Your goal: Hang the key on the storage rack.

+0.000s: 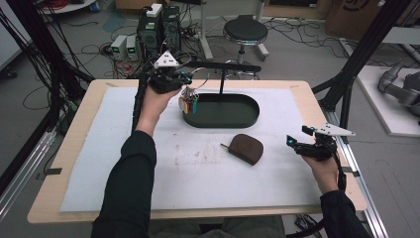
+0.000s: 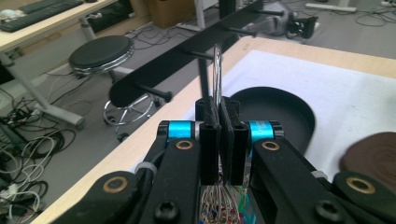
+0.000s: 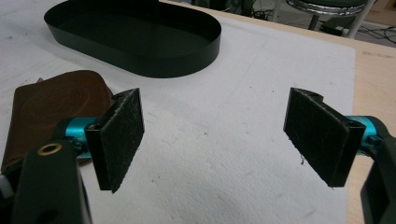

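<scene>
- Silver wire is seen clamped between the closed pads of the left tongs (image 2: 219,126): a thin metal key ring (image 2: 217,70) stands up from the pinch in the left gripper view.
- Below those tongs, in the high view, a bunch of keys with coloured tags (image 1: 189,102) is seen hanging from the left tongs (image 1: 184,82), just over the left end of the dark oval metal tray (image 1: 247,116).
- A black upright post with a long black crossbar bearing short pegs (image 1: 223,66) is seen rising from the tray; in the left gripper view the ring is held near that bar, though contact cannot be told.
- The right tongs (image 3: 217,135) are held wide open, with nothing between the black pads (image 3: 119,135).
- In the high view the right tongs (image 1: 296,140) are seen at the right side of the white foam mat (image 1: 124,168), well apart from the tray.
- A brown leather zip pouch (image 1: 245,148) is laid flat on the mat, between the tray and the right tongs, untouched.
- The mat is spread over the light wooden table (image 1: 64,148).
</scene>
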A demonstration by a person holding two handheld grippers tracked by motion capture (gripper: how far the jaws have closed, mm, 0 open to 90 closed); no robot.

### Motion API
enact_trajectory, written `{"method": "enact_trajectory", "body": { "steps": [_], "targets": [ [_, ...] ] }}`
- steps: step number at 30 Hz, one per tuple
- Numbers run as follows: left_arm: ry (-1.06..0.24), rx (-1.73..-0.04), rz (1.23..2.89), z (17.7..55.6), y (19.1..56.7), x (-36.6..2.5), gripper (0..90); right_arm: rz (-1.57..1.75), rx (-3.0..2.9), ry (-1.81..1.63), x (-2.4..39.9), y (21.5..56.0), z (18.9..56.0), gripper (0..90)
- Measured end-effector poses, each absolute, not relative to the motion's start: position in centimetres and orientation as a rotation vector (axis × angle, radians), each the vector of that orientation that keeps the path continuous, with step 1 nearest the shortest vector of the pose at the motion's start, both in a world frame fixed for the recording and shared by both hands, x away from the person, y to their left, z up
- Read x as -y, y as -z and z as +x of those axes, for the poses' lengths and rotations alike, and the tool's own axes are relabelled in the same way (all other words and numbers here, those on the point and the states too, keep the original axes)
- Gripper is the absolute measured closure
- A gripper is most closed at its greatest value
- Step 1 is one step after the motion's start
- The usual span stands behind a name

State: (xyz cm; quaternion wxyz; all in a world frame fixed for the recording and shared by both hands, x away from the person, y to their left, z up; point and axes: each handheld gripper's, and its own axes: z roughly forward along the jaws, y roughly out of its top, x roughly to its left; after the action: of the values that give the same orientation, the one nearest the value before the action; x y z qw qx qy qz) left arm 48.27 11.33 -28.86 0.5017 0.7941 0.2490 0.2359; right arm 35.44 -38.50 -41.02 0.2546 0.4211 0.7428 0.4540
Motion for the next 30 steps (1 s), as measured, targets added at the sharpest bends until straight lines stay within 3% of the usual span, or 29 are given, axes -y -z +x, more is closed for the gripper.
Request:
{"method": "enact_trajectory", "body": {
  "steps": [30],
  "targets": [
    [-0.565, -0.75, 1.901, 51.4, 31.0, -12.1, 86.7, 1.153, -2.012, -1.237, 38.6, 41.0, 35.4, 20.5]
  ]
}}
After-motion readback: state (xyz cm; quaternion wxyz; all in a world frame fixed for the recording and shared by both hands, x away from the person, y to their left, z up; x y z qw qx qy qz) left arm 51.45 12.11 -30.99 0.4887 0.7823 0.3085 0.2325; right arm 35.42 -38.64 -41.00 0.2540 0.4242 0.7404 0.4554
